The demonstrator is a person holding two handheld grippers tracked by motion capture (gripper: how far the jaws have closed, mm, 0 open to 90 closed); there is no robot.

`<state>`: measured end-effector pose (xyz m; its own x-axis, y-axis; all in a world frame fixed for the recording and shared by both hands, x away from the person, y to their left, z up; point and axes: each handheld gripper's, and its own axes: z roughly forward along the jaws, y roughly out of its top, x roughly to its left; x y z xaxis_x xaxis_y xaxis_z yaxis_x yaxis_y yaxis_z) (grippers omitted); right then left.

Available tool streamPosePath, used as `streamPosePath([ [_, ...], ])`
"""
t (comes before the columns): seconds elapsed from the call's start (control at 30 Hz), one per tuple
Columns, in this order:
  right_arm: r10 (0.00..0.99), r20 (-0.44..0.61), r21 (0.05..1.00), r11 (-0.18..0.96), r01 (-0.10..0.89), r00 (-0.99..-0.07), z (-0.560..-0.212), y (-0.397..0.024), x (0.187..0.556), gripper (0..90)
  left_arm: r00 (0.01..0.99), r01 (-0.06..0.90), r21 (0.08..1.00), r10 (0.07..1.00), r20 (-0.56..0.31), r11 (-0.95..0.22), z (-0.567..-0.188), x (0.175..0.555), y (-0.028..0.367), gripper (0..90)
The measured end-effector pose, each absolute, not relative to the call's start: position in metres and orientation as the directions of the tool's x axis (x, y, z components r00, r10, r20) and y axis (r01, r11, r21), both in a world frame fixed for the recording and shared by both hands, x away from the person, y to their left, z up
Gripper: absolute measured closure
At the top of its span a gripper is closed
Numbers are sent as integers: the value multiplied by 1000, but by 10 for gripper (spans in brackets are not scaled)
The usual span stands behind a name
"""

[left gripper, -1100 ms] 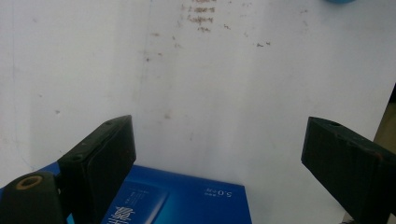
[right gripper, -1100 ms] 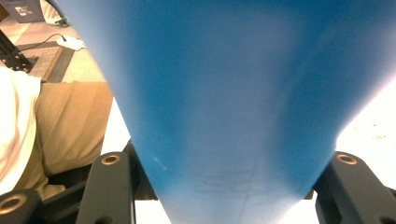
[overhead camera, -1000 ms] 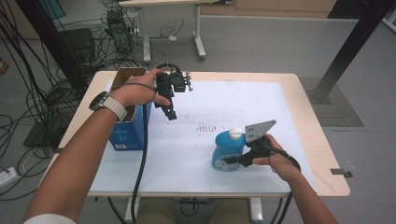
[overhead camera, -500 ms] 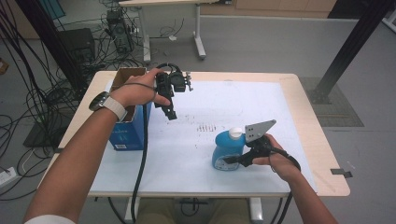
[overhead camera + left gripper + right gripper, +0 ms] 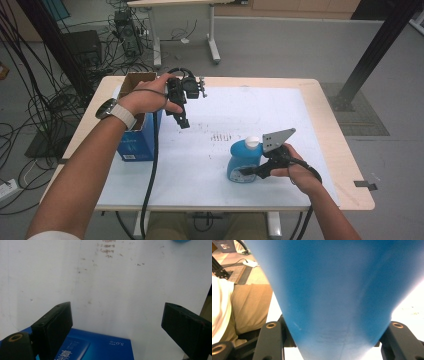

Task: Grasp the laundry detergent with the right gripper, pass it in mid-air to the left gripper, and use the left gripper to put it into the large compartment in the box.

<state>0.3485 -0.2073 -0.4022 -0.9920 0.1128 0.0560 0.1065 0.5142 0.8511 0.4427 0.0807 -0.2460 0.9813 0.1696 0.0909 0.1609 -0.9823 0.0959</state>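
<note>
Upright blue bottle [image 5: 242,162], white cap, clamped by right gripper [image 5: 246,173].

Box [image 5: 137,145] standing at bench [image 5: 330,125] left edge; bottle [image 5: 244,162] upright toward front right, well apart.

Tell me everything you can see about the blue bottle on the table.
The blue bottle stands upright on the white table cover, toward its near right part. It looks like glossy plastic, wide at the base and narrowing upward to a white cap. The right gripper is shut on its lower body from the right side; in the right gripper view its blue wall sits between the jaws.
</note>
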Motion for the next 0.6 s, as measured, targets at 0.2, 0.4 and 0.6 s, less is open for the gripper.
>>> streamPosePath([
  [0.2, 114, 59, 852, 512, 110, -992, -402, -207, 349, 430, 981, 163, 102, 173, 92, -981, -247, 443, 81, 103],
  [0.4, 115, 61, 852, 512, 112, -991, -402, -207, 349, 430, 981, 163, 103, 173, 94, -981, -247, 443, 82, 103],
  [0.6, 117, 62, 853, 510, 113, -991, -403, -208, 349, 429, 981, 163, 102, 173, 92, -981, -246, 443, 81, 103],
])
